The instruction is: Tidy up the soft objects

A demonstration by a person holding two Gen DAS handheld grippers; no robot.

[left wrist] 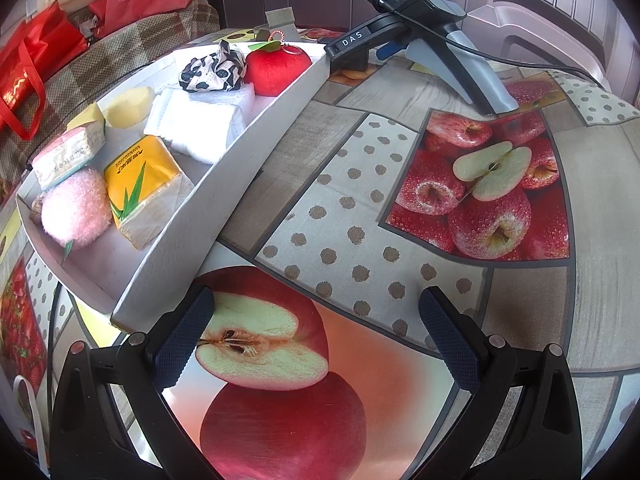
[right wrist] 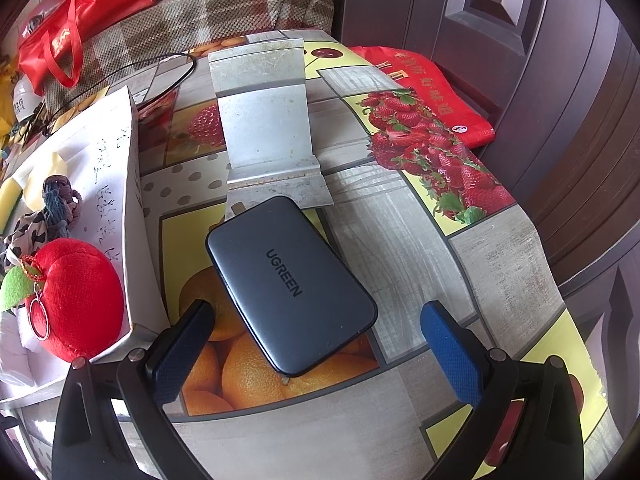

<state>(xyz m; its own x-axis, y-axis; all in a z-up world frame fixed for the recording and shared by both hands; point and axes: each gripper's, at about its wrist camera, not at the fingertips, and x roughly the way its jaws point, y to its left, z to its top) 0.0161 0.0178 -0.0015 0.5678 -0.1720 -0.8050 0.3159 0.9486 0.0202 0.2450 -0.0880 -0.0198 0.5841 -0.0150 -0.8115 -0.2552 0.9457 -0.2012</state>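
As far as we can judge, sorting is nearly finished; the white tray (left wrist: 224,184) at left of the left wrist view already holds the red plush apple (left wrist: 276,68), pink puff (left wrist: 76,212), yellow tissue pack (left wrist: 144,184) and others; our left claw (left wrist: 316,340) and right claw (right wrist: 316,348) both gape, empty, over a counter (left wrist: 400,208) bare of soft items.

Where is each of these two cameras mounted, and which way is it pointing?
Left wrist: on the left gripper, looking along its open fingers at the white tray of soft things; the right gripper shows beyond.
Right wrist: on the right gripper, fingers open, facing a grey UGREEN device and metal stand.
Shared: the tray, red plush apple and fruit-print tablecloth.
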